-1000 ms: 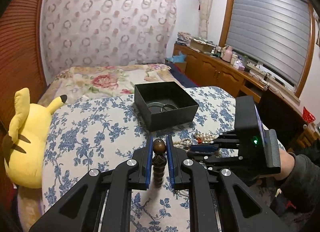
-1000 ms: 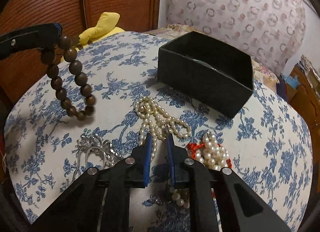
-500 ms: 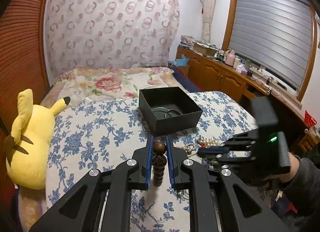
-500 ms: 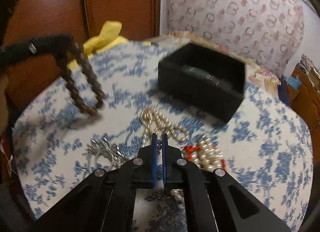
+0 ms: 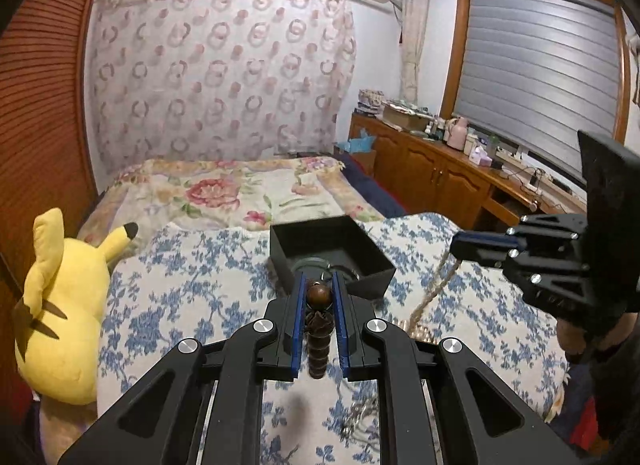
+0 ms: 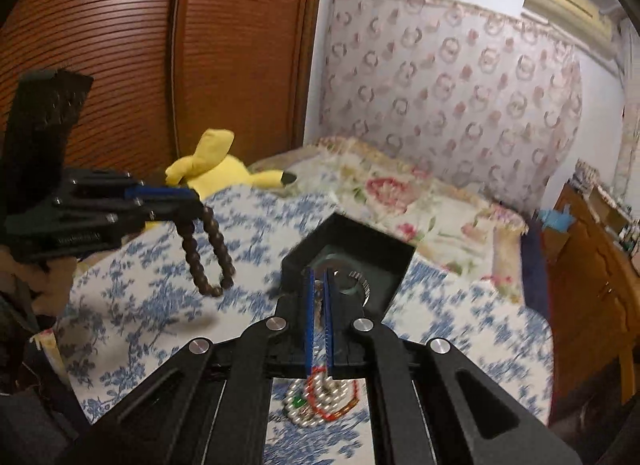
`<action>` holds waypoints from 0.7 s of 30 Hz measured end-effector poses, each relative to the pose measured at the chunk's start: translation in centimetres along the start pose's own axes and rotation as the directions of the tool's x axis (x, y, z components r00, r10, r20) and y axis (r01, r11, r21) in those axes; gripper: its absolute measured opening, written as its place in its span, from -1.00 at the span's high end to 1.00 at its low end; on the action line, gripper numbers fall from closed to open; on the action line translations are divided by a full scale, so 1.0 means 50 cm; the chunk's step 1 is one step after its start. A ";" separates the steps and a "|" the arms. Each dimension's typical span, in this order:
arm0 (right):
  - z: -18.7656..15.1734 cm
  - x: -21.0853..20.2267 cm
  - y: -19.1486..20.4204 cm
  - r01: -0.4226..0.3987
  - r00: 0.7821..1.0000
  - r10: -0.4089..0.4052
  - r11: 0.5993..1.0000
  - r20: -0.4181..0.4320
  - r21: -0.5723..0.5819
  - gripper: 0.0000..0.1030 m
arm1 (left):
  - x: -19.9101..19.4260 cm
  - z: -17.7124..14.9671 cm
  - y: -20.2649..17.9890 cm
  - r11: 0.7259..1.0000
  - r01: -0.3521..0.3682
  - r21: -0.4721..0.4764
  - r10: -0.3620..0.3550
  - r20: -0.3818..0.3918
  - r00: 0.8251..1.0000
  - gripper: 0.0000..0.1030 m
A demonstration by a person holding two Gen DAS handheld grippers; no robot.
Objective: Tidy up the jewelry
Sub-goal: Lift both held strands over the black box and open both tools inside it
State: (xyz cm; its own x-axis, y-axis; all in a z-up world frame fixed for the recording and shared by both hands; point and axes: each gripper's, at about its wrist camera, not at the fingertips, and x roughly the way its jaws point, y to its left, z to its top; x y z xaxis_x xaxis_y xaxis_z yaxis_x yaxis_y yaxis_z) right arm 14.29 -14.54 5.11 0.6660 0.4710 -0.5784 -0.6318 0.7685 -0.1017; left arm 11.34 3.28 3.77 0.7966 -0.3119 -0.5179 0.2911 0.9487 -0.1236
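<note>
My left gripper [image 5: 318, 283] is shut on a brown wooden bead bracelet [image 5: 318, 317], held in the air; the bracelet hangs as a loop in the right wrist view [image 6: 208, 253]. My right gripper [image 6: 318, 277] is shut on a pearl necklace [image 5: 434, 289], whose strand hangs from the fingers down to the table. Both are lifted near the open black box [image 5: 332, 255], which holds bangles [image 6: 348, 281]. A pearl and red bead bracelet [image 6: 324, 401] lies on the blue floral cloth below my right gripper.
A yellow plush toy [image 5: 60, 305] sits at the table's left edge. A silver piece [image 5: 360, 421] lies on the cloth below my left gripper. A bed [image 5: 240, 189] is behind the table, wooden cabinets [image 5: 440, 177] to the right.
My right gripper closed on the pearl necklace and lifted it off the cloth toward the box. My left gripper rose and moved forward with the wooden bracelet.
</note>
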 end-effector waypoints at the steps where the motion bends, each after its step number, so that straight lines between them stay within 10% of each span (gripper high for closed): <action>1: 0.008 -0.003 -0.004 0.006 1.000 -0.006 1.000 0.007 -0.002 0.90 | 0.002 0.007 -0.002 1.000 0.002 0.002 -0.002 0.003 1.000 0.77; 21: 0.169 -0.045 -0.081 0.096 0.983 -0.096 0.995 0.156 0.002 0.90 | 0.086 0.117 -0.007 0.999 -0.020 0.049 0.020 0.010 1.000 0.77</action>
State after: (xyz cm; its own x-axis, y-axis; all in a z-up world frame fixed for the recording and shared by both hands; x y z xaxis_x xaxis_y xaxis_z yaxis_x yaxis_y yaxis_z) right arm 18.71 -15.05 13.64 0.7770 0.4572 -0.4327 -0.5640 0.8110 -0.1558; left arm 17.74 1.29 6.55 0.8076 -0.2937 -0.5114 0.3007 0.9510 -0.0714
